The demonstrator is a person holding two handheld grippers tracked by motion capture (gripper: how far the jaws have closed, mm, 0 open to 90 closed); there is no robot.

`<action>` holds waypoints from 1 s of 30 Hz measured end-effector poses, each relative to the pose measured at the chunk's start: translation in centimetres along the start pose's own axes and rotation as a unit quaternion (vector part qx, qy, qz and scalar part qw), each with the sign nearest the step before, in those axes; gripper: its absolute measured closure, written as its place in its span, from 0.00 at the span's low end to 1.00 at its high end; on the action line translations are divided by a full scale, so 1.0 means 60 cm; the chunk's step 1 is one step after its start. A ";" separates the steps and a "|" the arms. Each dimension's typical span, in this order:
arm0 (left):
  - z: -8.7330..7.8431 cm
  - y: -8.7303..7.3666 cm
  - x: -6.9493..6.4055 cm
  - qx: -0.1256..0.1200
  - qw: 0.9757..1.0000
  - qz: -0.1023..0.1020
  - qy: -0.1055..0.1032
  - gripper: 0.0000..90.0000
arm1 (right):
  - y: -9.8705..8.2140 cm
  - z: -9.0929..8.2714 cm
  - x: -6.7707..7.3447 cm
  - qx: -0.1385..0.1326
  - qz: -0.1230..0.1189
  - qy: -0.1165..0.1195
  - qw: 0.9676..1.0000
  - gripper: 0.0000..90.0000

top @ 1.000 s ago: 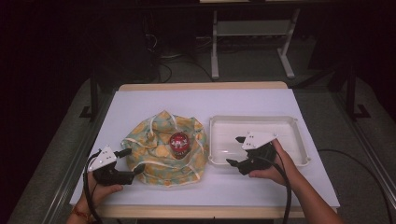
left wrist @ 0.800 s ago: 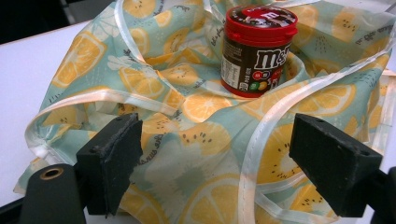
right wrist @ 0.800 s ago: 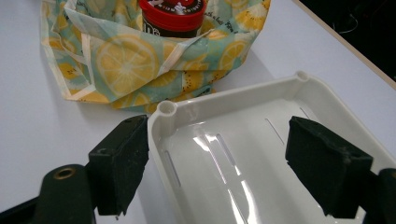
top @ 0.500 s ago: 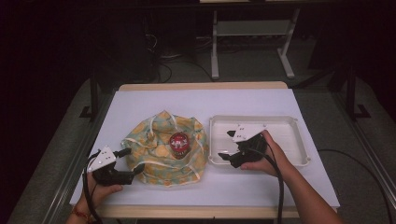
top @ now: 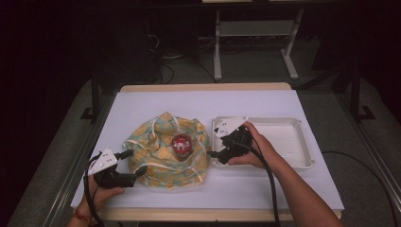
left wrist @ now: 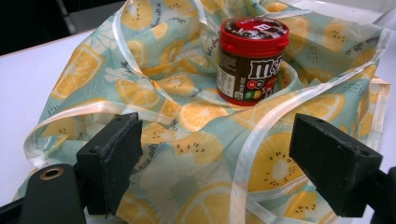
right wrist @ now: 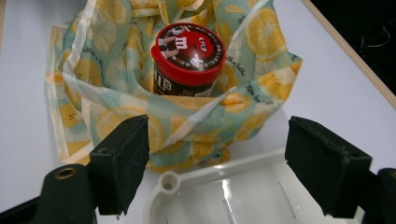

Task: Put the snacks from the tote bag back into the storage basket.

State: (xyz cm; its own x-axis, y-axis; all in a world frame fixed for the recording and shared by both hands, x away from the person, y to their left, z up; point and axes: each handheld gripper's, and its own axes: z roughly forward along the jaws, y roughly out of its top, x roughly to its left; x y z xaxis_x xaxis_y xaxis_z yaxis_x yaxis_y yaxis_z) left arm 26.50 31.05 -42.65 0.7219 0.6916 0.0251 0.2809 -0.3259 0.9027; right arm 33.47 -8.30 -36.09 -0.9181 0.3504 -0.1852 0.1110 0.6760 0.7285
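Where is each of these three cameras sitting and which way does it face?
High view: above the person's side, looking forward and down on the white table; both forearms and both grippers show.
Left gripper view: rides the left gripper, facing the lemon-print fabric bag; its black fingers show.
Right gripper view: rides the right gripper, over the white plastic tray.
All three share the red-lidded brown candy jar.

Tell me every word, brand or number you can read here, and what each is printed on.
"m&m" in white letters: side of the candy jar, above coloured candies.
"m": large white letter on the jar's red lid; the small print around it is blurred.
White panel on the jar's side: print too small to read.
Dark script on the citrus-print cloth bag: too small and creased to read.
White tray: no writing that I can see.
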 end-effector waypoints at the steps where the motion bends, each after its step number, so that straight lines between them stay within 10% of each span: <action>1: 0.000 0.000 0.000 -0.001 1.000 0.001 0.000 0.19 | 0.003 0.005 0.000 0.004 -0.003 0.004 1.000 0.24; 30: 0.001 0.001 -0.003 -0.005 1.000 -0.004 -0.006 0.19 | 0.062 0.085 -0.005 0.057 -0.024 0.048 0.997 0.24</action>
State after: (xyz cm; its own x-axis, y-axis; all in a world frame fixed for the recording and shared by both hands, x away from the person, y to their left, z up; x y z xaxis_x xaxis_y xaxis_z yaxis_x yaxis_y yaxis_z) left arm 26.45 30.87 -42.61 0.7268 0.6867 0.0133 0.2796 -0.3135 0.9075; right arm 36.07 -2.60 -36.71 -0.9550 0.2563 -0.1493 0.1043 0.7615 0.6398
